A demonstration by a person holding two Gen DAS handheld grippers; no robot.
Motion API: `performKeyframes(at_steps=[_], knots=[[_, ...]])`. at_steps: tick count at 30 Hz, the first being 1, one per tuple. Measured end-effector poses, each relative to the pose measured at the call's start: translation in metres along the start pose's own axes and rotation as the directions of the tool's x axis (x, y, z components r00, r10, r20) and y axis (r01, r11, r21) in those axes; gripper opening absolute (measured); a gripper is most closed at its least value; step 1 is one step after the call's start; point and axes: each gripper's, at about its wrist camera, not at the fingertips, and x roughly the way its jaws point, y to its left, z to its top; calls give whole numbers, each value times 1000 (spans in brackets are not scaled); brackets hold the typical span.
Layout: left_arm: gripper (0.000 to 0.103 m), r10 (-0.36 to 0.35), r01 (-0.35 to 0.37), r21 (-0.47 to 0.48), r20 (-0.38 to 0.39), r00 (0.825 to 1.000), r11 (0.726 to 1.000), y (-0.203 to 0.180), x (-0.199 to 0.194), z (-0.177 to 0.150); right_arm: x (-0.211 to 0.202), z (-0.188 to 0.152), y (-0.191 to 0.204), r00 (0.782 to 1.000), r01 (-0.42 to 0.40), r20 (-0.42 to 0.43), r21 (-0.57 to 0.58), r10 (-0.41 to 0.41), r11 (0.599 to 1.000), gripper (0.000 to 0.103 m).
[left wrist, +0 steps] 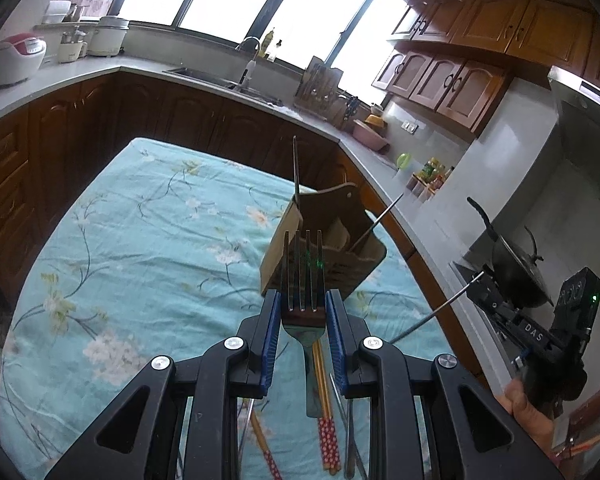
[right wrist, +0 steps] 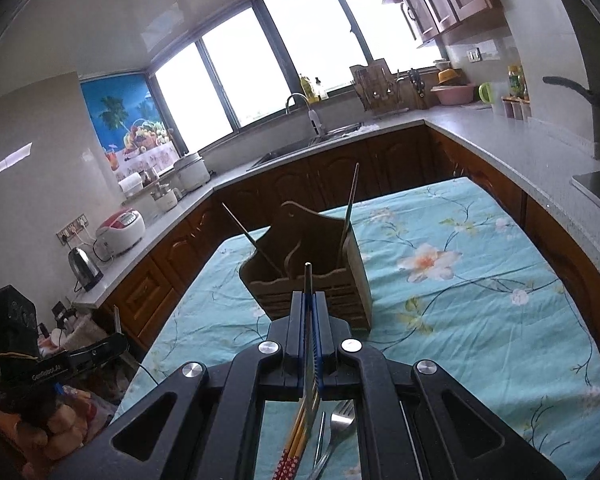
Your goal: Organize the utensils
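A wooden utensil holder (left wrist: 324,236) stands upright on the floral cloth, two thin metal sticks (right wrist: 350,208) leaning inside.

Fork (left wrist: 303,280) handle running under the left gripper (left wrist: 302,312) at six o'clock — chopsticks (left wrist: 327,432) cut off by bottom edge, holder (right wrist: 312,280) compartments' contents hiding.
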Motion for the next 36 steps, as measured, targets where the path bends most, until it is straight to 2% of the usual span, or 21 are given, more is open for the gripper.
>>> performKeyframes(at_steps=[14, 22, 29, 33, 36], knots=[[21, -11, 8, 31, 91, 996, 999, -8, 21, 42, -1, 38, 2, 997, -12, 72, -8, 13, 1000, 3], [21, -19, 10, 59, 156, 988, 998, -14, 48, 72, 0, 86, 7, 988, -22, 152, -28, 26, 999, 2], [21, -9, -7, 75, 220, 976, 997, -17, 88, 97, 11, 127, 11, 975, -20, 221, -44, 29, 999, 2], [21, 12, -34, 85, 252, 968, 996, -15, 117, 105, 27, 138, 11, 972, -7, 233, -56, 20, 998, 0], [21, 26, -49, 90, 245, 969, 995, -14, 142, 101, 43, 141, 7, 972, 6, 233, -63, 9, 998, 0]])
